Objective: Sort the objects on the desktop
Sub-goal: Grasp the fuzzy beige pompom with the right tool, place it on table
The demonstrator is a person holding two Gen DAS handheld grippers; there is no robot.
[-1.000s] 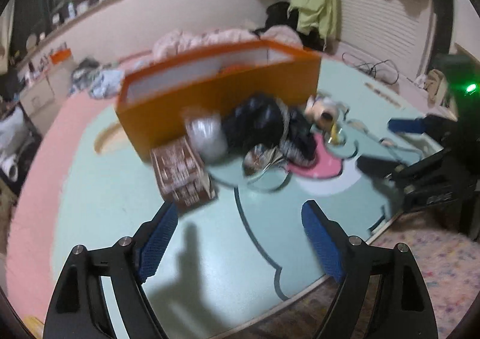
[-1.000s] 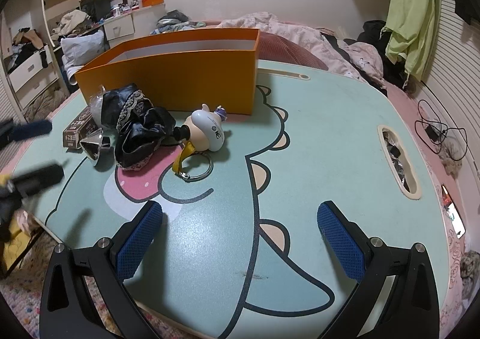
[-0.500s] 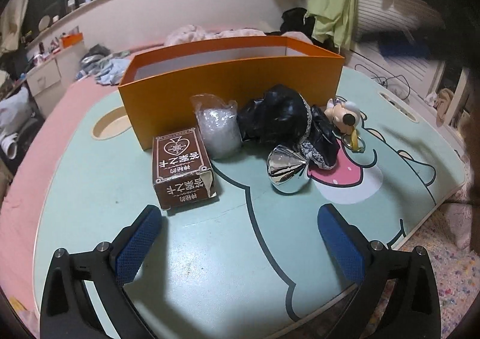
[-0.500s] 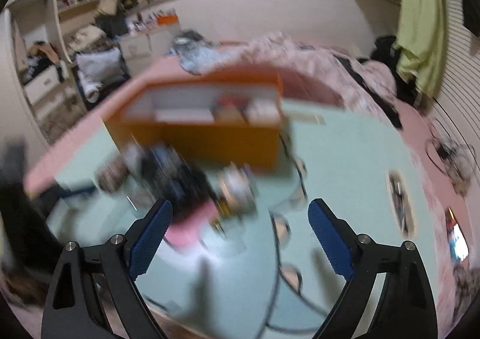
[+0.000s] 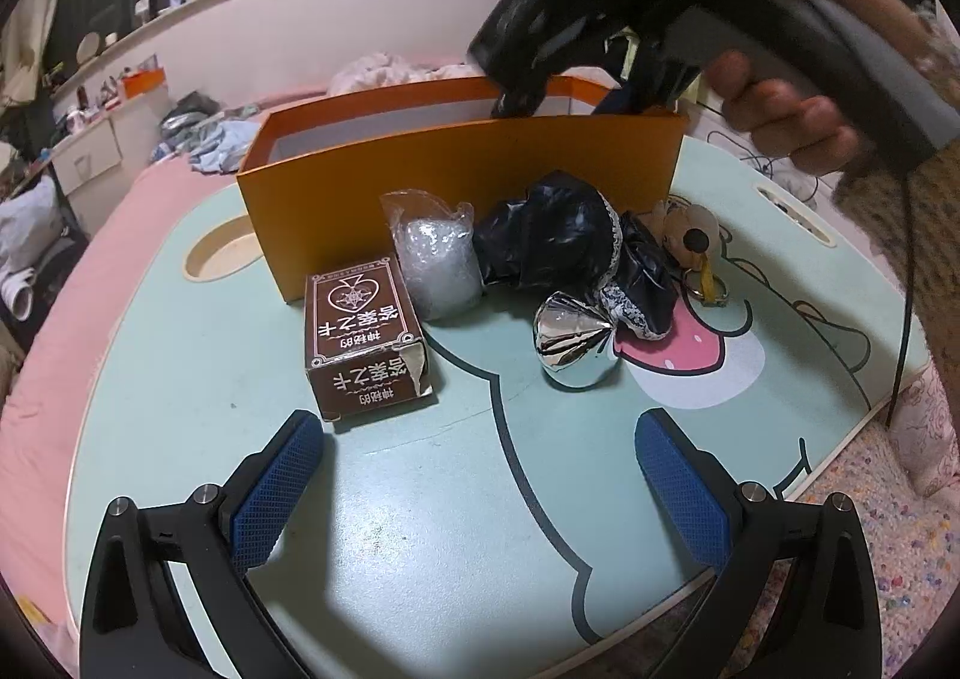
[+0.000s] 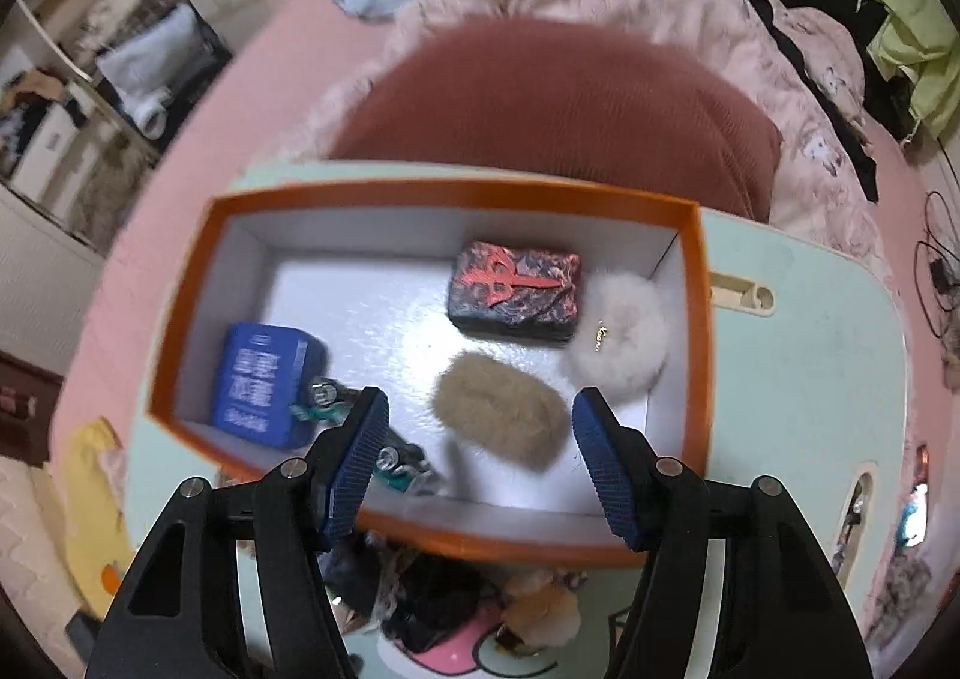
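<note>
Left wrist view: left gripper [image 5: 477, 457] low over the mint-green table [image 5: 180, 379], blue pads [image 5: 273, 490] spread as wide as they go, nothing between them, touching nothing. Just beyond the left pad, brown card box [image 5: 363, 337] lying flat. Further back, in a row against the front wall of the orange box [image 5: 462, 181]: clear bag of silvery filling [image 5: 438, 259], crumpled black cloth with lace trim [image 5: 570, 247], shiny silver cone [image 5: 573, 340], small plush toy with a key ring [image 5: 690, 238]. Above the orange box, a hand [image 5: 786, 120] gripping the dark handle of the other tool.

Right wrist view: right gripper [image 6: 480, 469] aimed down into the orange box [image 6: 696, 319], jaws about half apart and closing, empty; pads clear of everything below. Inside, on the white floor: blue packet [image 6: 258, 385], dark block with a red symbol [image 6: 516, 292], white fluffy pom-pom [image 6: 624, 340], tan fluffy piece [image 6: 501, 418] seen between the pads but beneath them. Some blur in this view.
</note>
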